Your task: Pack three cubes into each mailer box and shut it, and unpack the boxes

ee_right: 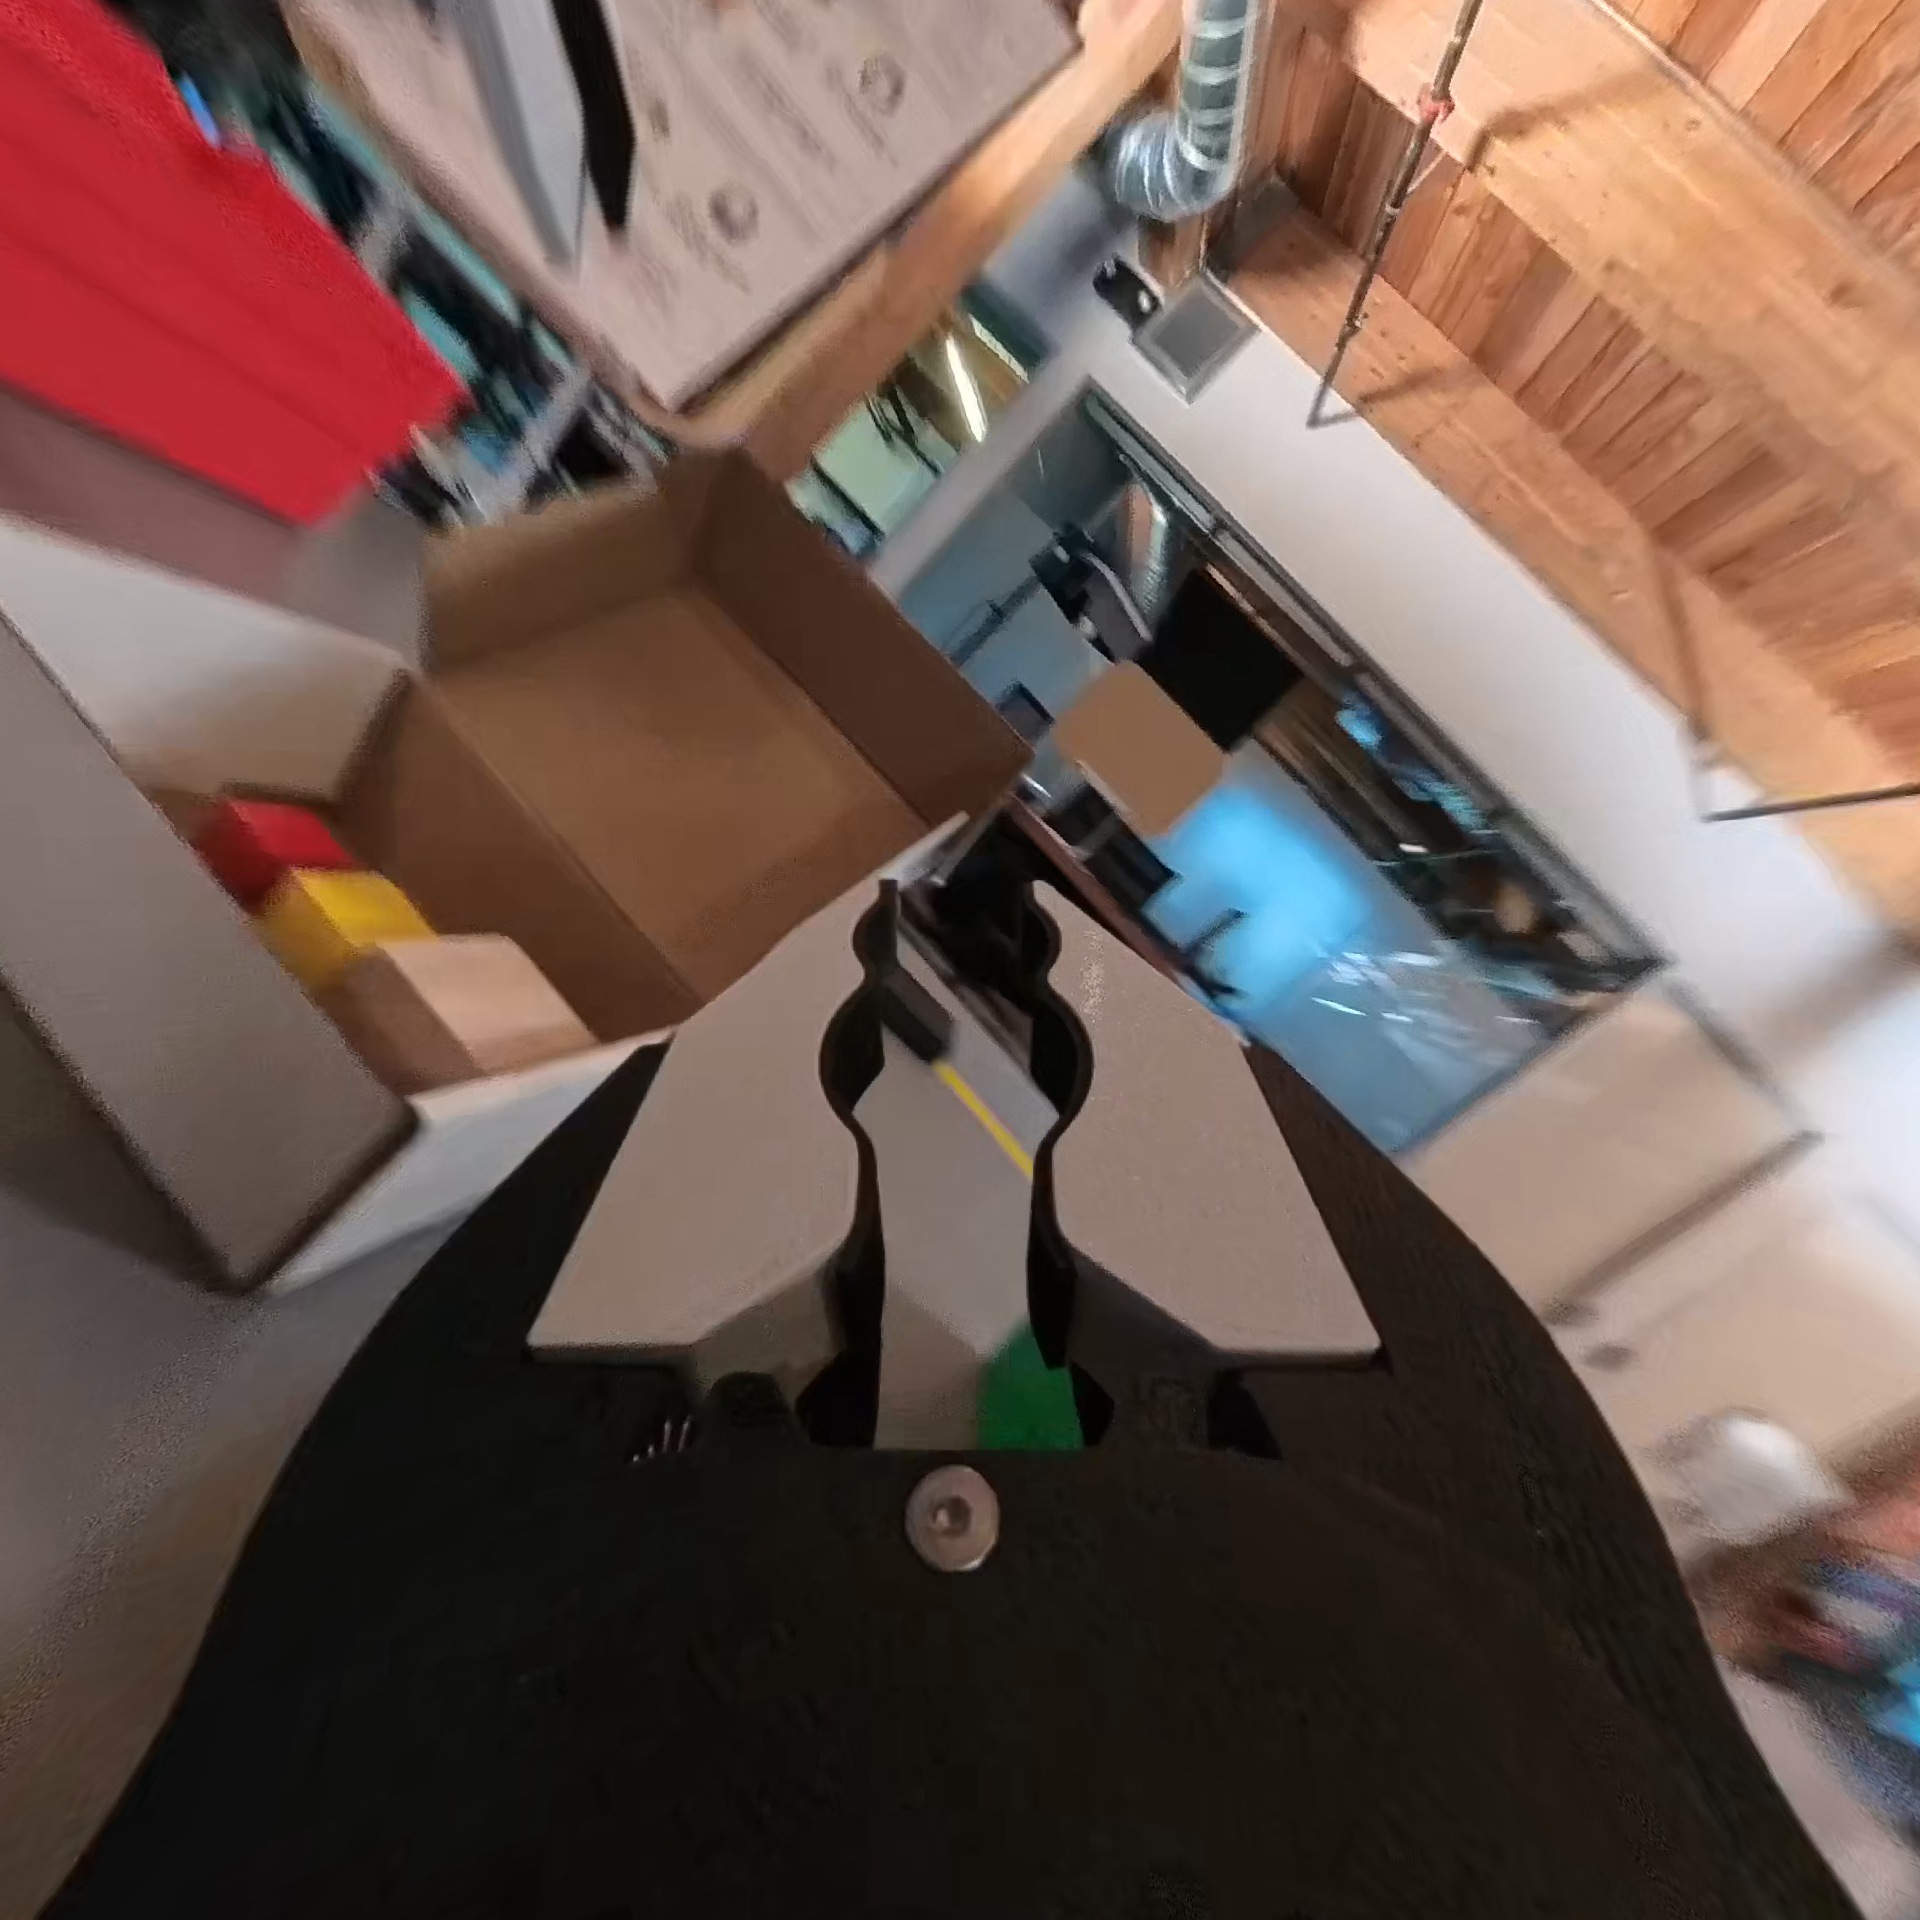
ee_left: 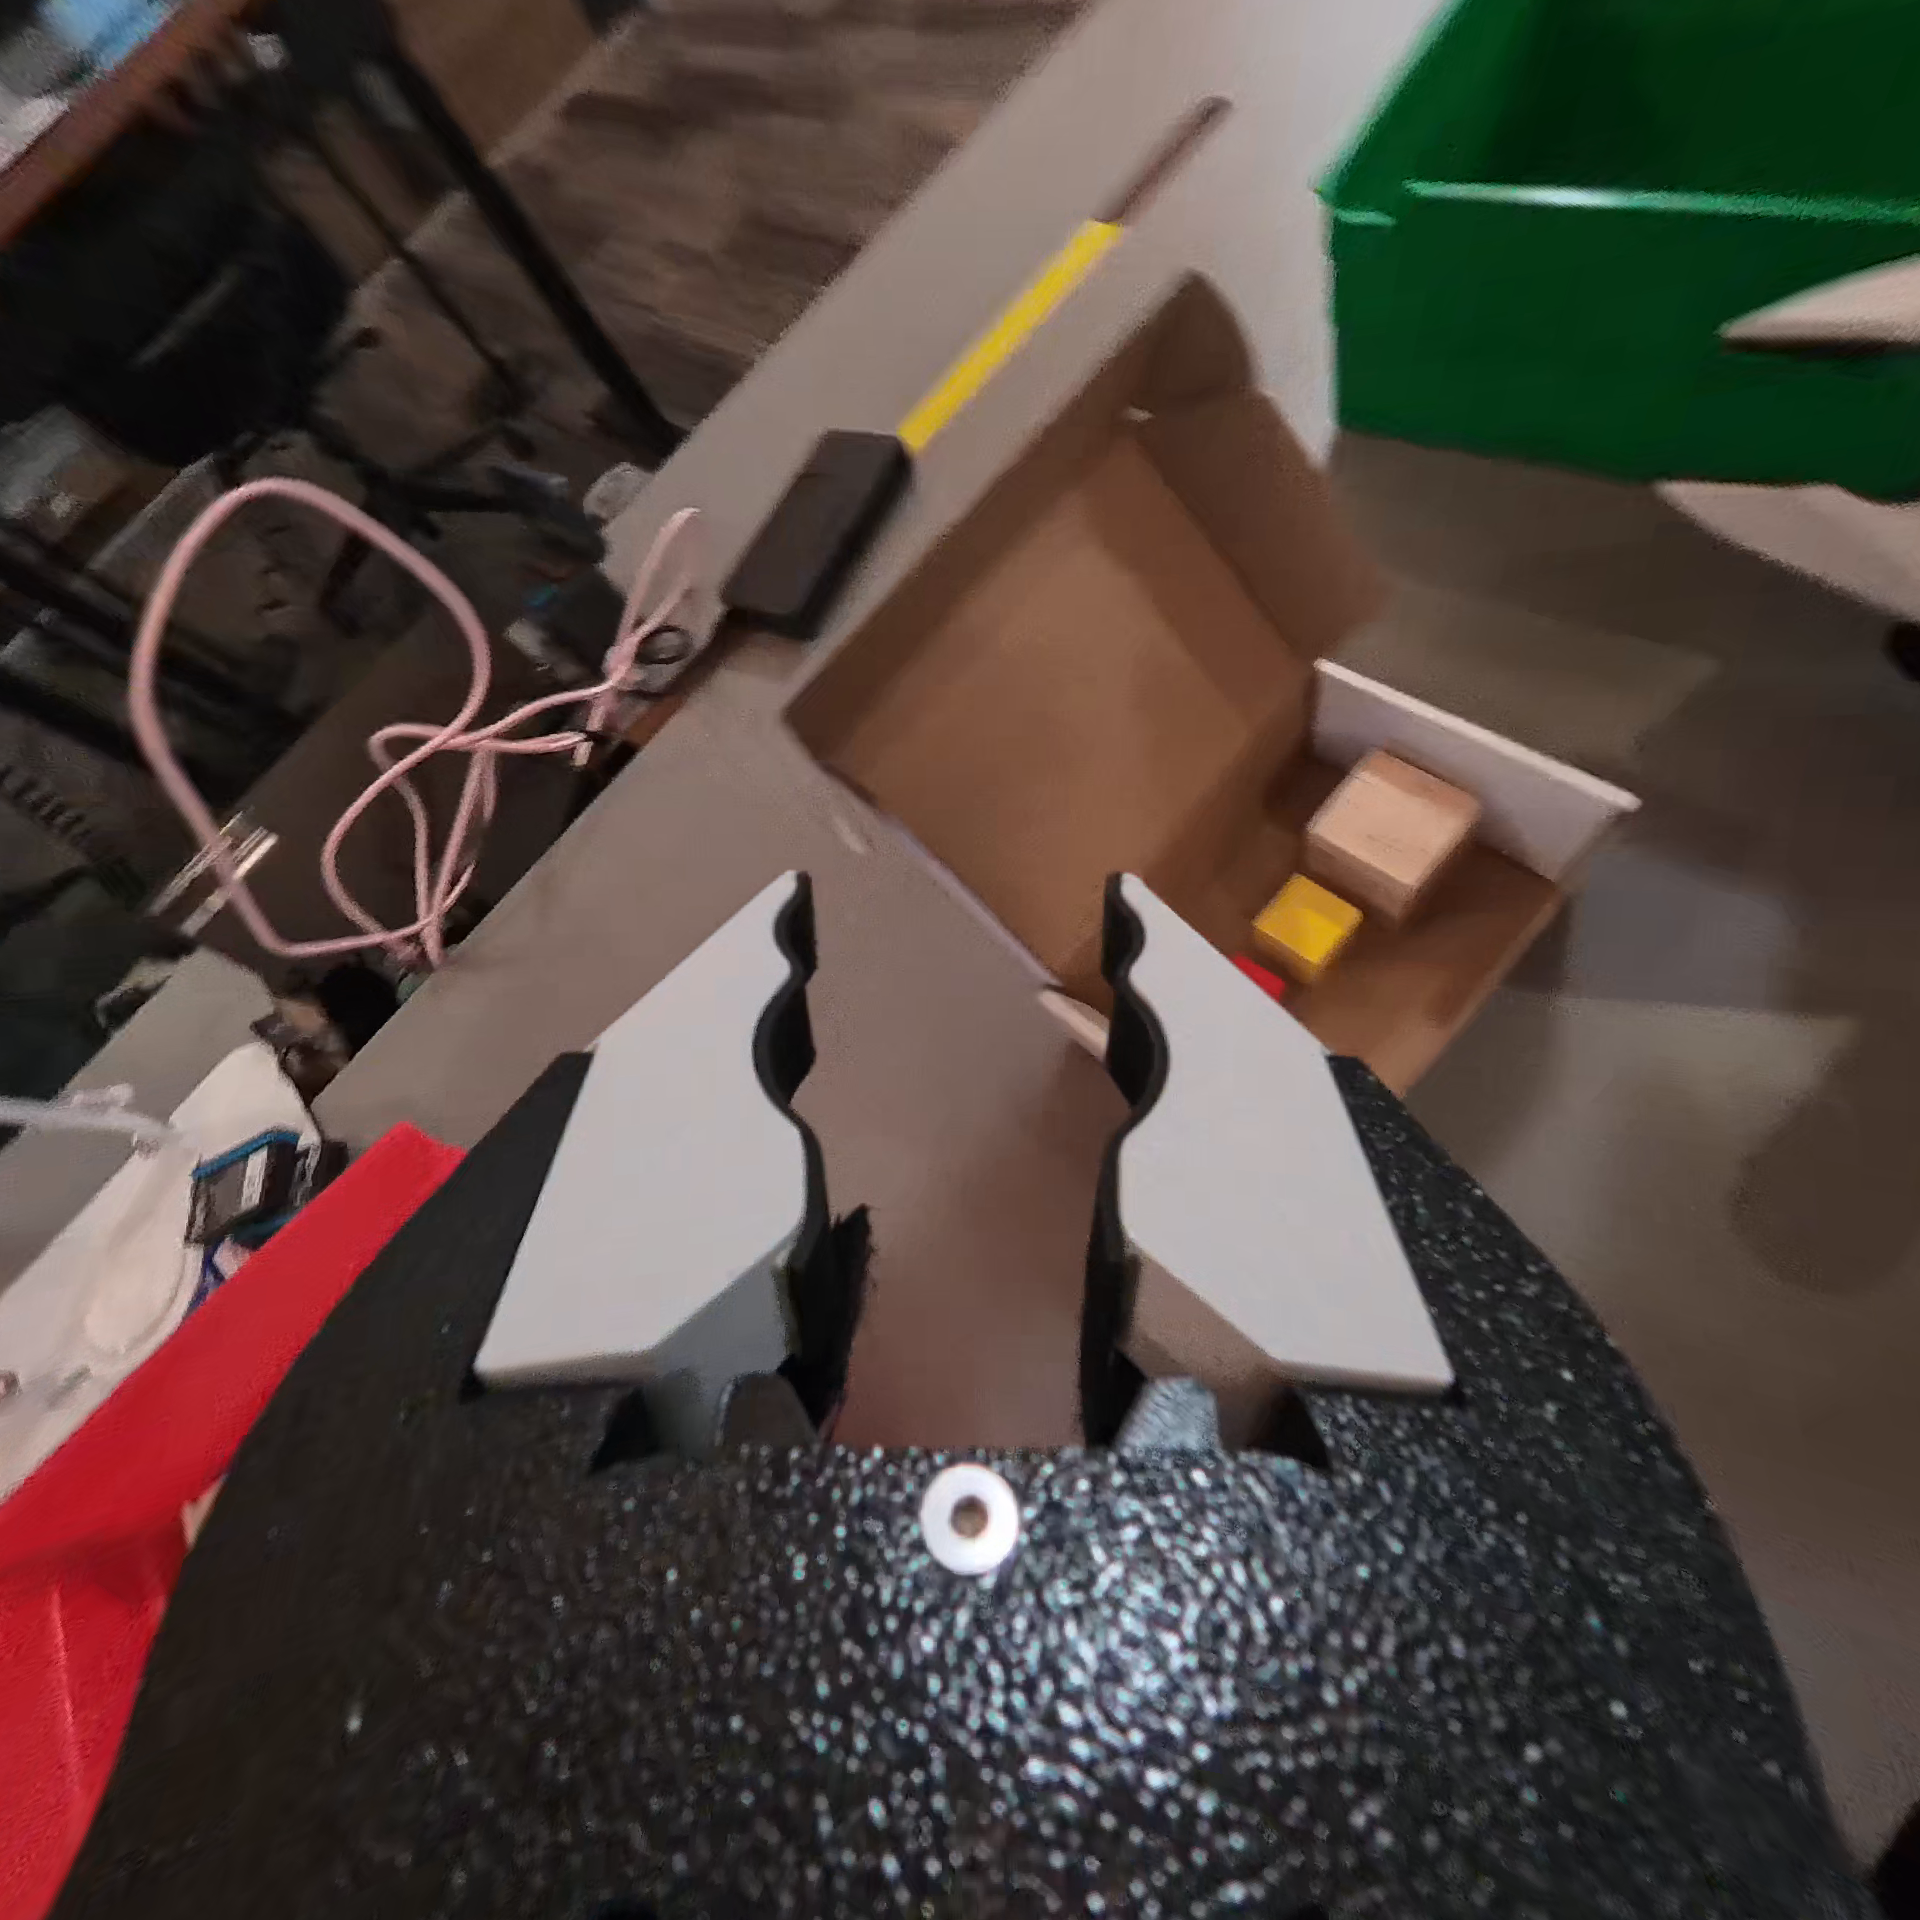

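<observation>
While its jaws stand apart on nothing, the left gripper (ee_left: 961, 904) hangs tilted above the grey table (ee_left: 1714, 1039), its right finger (ee_left: 1195, 1039) over the near corner of the open box (ee_left: 1039, 665), where a wooden cube (ee_left: 1387, 831), a yellow cube (ee_left: 1307, 925) and a red cube (ee_left: 1262, 975) lie in a row. The right gripper (ee_right: 961, 904), rolled steeply and aimed past the table edge, also holds nothing, its jaws parted more narrowly, with the box at its left. Beyond are a green bin (ee_left: 1621, 312), a black device (ee_left: 816, 532) by yellow tape (ee_left: 1008, 332), pink cables (ee_left: 416, 727), red panels (ee_right: 177, 281) and a wood ceiling (ee_right: 1610, 343).
</observation>
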